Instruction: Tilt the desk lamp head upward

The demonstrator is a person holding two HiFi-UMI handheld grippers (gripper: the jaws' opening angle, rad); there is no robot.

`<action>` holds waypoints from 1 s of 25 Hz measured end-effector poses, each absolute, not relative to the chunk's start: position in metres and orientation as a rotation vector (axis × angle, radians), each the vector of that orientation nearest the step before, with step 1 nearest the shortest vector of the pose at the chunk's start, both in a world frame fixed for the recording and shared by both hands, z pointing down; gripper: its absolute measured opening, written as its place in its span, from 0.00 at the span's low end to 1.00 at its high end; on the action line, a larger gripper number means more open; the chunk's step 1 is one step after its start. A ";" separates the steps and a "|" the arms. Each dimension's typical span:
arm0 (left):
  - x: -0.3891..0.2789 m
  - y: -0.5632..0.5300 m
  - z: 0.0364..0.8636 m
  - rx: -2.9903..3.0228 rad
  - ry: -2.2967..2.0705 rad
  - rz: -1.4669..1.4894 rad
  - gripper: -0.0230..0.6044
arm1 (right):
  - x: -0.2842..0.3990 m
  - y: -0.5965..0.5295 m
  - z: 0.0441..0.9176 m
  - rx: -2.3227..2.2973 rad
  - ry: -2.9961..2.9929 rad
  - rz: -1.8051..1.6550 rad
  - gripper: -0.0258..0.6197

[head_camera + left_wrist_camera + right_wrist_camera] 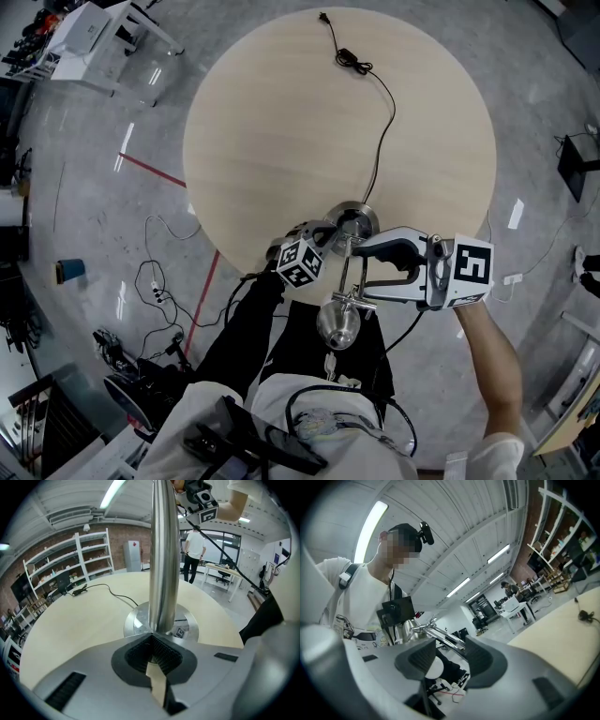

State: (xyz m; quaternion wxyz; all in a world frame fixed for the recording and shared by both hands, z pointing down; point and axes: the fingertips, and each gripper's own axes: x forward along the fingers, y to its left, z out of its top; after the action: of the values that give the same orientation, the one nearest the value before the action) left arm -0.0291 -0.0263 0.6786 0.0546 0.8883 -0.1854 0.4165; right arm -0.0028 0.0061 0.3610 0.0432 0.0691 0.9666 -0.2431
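1. Left gripper [154,637]: jaws closed tight on the lamp's chrome upright pole [164,550], low down, with the round base [136,620] just beyond the tips.
2. Right gripper [447,656]: jaws wide apart, gripping nothing; thin arm rods [440,637] cross the gap between the pads.
3. Desk lamp head [402,630]: chrome shade at the rods' end, just past the jaw at the left of the right gripper view.
4. Round table [281,112]: under the base; a black cord [382,141] runs away from both grippers.
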 end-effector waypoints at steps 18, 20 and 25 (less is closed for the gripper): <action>-0.030 -0.030 0.680 2.619 -0.556 1.214 0.04 | -0.002 0.006 0.359 0.189 3.150 -0.514 0.33; -0.033 -0.032 0.679 2.608 -0.566 1.217 0.04 | 0.002 0.005 0.362 0.178 3.215 -0.467 0.33; -0.061 -0.054 0.656 2.570 -0.746 1.101 0.04 | 0.027 -0.013 0.371 -0.068 3.232 -0.486 0.33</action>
State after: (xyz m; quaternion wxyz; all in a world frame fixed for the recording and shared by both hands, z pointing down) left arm -0.0612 -0.0543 0.6558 0.1235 0.8814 -0.2558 0.3775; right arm 0.0267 -0.0127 0.3708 -0.0639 -0.0209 0.9866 -0.1485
